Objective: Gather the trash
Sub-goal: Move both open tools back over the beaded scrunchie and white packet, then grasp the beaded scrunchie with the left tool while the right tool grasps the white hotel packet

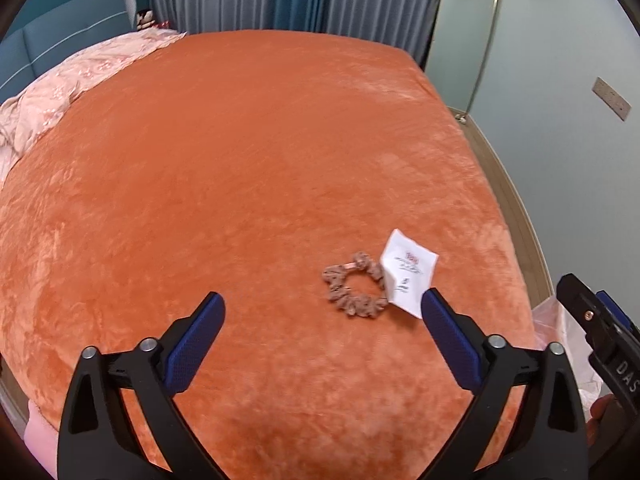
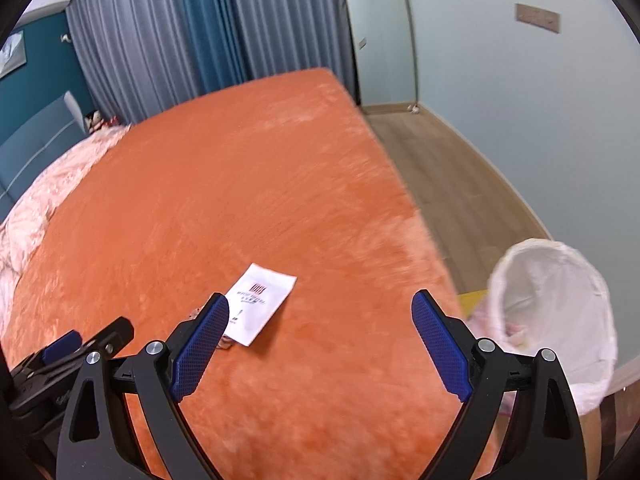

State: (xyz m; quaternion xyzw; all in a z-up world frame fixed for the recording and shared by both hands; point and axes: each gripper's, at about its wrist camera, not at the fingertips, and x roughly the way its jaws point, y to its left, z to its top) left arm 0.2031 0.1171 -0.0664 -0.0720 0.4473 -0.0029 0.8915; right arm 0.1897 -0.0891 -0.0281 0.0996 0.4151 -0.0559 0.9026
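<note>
A white printed paper packet (image 1: 407,271) lies on the orange bedspread (image 1: 248,168), partly over a brown fabric scrunchie (image 1: 354,285). My left gripper (image 1: 323,305) is open and empty, just short of both, its right pad next to the packet. In the right wrist view the packet (image 2: 260,303) lies just ahead of my left finger pad (image 2: 202,346). My right gripper (image 2: 320,306) is open and empty above the bed. A bin lined with a white bag (image 2: 556,312) stands on the floor to the right of the bed.
A pink quilt (image 1: 52,96) is bunched at the bed's far left by a teal headboard (image 1: 60,36). Curtains (image 2: 168,40) hang behind the bed. Wooden floor (image 2: 452,176) runs along the bed's right side beside a pale wall (image 2: 520,112).
</note>
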